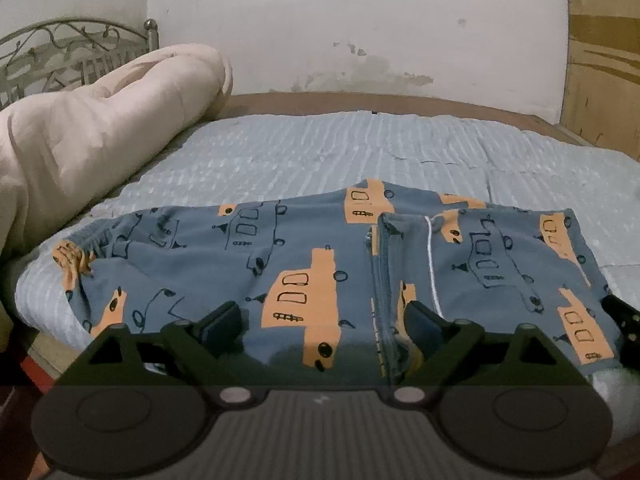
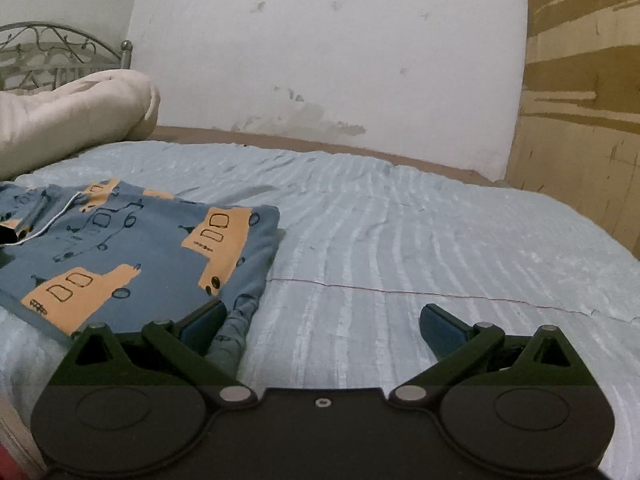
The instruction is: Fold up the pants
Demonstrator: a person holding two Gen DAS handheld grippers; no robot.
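Note:
Blue-grey pants (image 1: pixel 304 264) printed with orange vehicles lie flat on the light blue bedspread (image 1: pixel 320 148). Their right part is folded over onto the rest, with a hem and a white stitch line (image 1: pixel 432 264) showing. My left gripper (image 1: pixel 320 320) hovers open just over the near edge of the pants, with the fold's hem by its right finger and nothing pinched. In the right wrist view the pants (image 2: pixel 132 240) lie at the left. My right gripper (image 2: pixel 322 318) stands open at their right edge, its left finger by the cloth and its right finger over bare sheet.
A rolled cream duvet (image 1: pixel 100 128) lies at the left in front of a metal headboard (image 1: pixel 72 44). A stained white wall (image 1: pixel 360 32) runs behind the bed. Brown board panels (image 2: pixel 584 100) stand at the right. A thin red thread (image 2: pixel 420 292) crosses the sheet.

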